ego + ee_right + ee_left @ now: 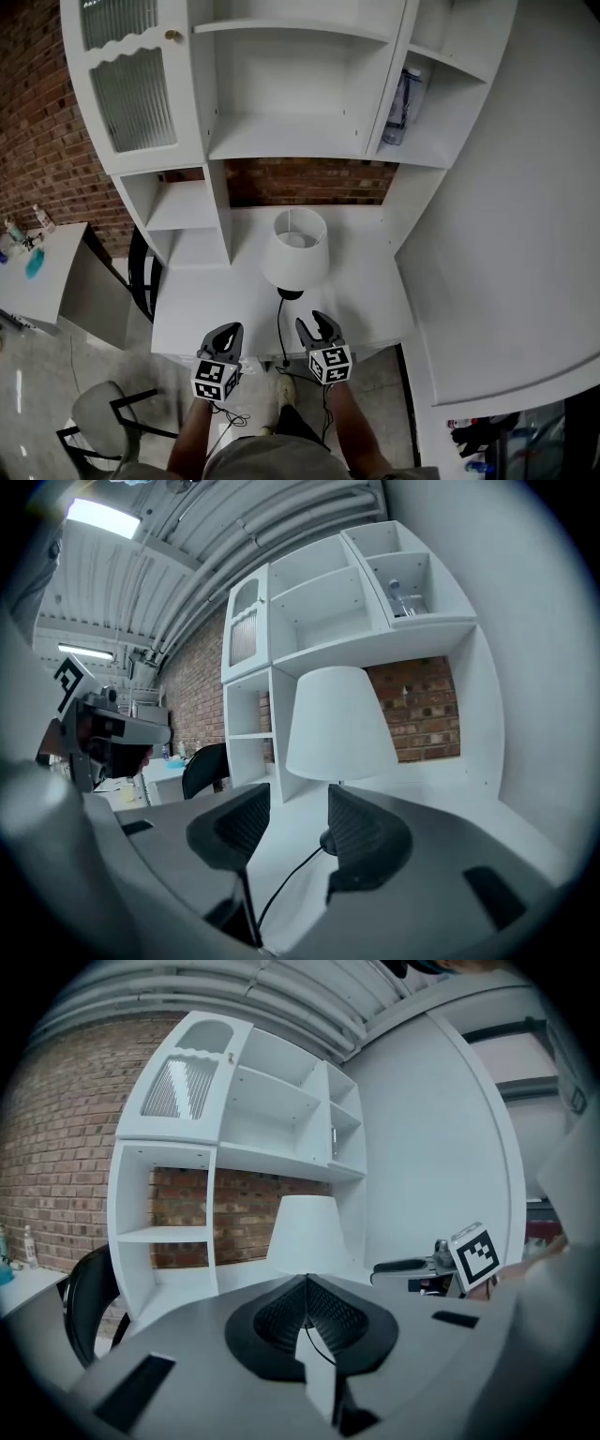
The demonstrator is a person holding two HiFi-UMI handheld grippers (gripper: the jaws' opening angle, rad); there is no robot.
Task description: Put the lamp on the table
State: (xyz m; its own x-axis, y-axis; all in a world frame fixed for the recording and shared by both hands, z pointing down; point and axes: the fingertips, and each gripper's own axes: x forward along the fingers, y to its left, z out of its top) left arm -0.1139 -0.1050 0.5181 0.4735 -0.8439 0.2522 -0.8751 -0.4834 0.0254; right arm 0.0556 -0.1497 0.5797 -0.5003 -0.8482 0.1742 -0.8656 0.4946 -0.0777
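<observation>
A lamp with a white shade [295, 246] and a black base [290, 293] stands upright on the white table [370, 281]; its black cord [280, 328] runs off the front edge. The shade [307, 1233] shows in the left gripper view, and the shade [339, 724] again in the right gripper view. My left gripper [226, 336] is shut and empty at the table's front edge, left of the cord. Just right of the cord my right gripper [320, 326] stands open, holding nothing, a little short of the base.
A white shelf unit [281, 94] rises behind the table, with a bottle [401, 108] in its right compartment. A white wall [525, 206] curves along the right. A black chair [141, 272] and a side table [37, 272] are at the left, a grey chair [98, 417] below.
</observation>
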